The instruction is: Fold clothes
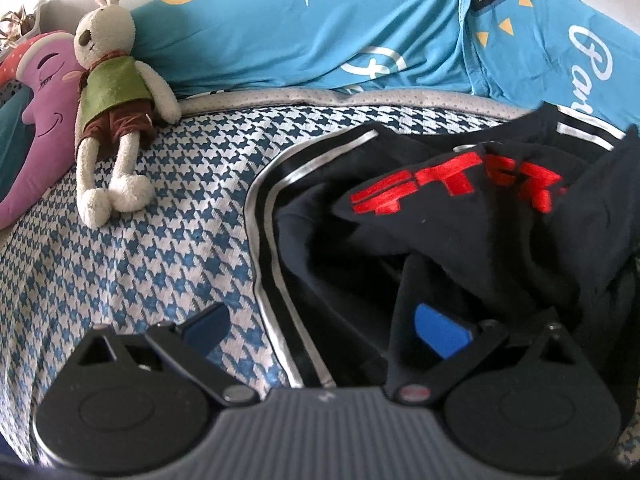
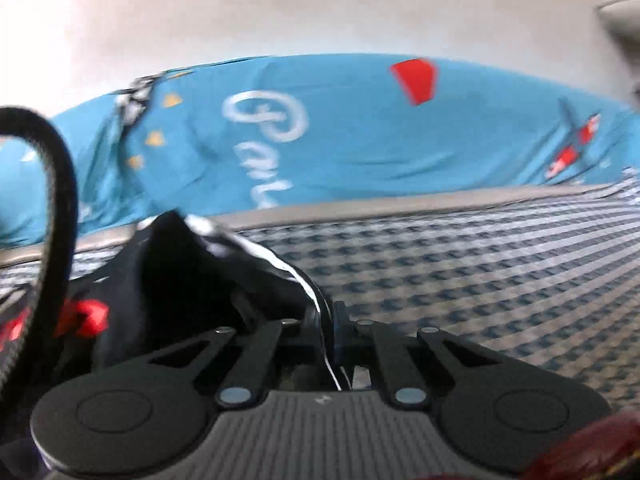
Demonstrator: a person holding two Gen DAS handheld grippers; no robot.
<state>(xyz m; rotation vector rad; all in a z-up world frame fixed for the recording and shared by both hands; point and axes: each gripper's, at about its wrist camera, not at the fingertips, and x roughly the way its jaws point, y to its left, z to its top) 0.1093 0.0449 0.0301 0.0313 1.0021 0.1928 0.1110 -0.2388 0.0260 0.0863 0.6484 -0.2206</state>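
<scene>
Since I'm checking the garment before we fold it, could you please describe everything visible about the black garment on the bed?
The black garment looks like soft knit fabric with silvery-white side stripes and red embroidered lettering. It lies crumpled on the houndstooth bed cover. The right gripper is shut on its striped edge; the left gripper is open astride another striped edge.

Plush rabbit [image 1: 108, 100] beside purple moon cushion [image 1: 38, 120]; blue duvet [image 1: 320, 36] behind.

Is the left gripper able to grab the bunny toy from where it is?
Probably yes. The left gripper has its jaws open and empty, and only bare checked bedcover lies between it and the bunny toy.
</scene>
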